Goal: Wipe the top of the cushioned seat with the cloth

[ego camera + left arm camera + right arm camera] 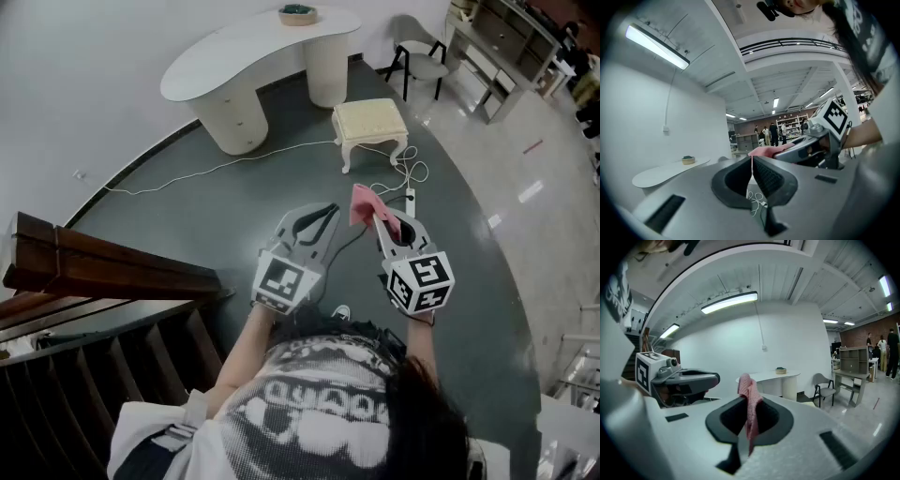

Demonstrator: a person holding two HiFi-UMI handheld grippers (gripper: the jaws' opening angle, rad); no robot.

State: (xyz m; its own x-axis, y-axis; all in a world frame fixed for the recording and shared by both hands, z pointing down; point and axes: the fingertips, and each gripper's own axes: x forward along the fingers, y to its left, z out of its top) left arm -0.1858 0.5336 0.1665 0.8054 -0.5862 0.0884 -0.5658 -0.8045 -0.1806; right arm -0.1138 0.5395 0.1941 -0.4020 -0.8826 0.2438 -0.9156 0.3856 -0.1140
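Your right gripper (379, 218) is clamped on the pink cloth (361, 202). The left gripper (330, 210) is held just beside it, jaws together on nothing. The cushioned seat (369, 120) sits well ahead on the floor, almost straight beyond the cloth-bearing right gripper.

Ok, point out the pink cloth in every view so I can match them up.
Head view: pink cloth, centre, sticking out of the right gripper.
Left gripper view: centre, in the right gripper alongside.
Right gripper view: centre, pinched between its fingers.
Shared landmark: the curved white table, beyond it in all three.
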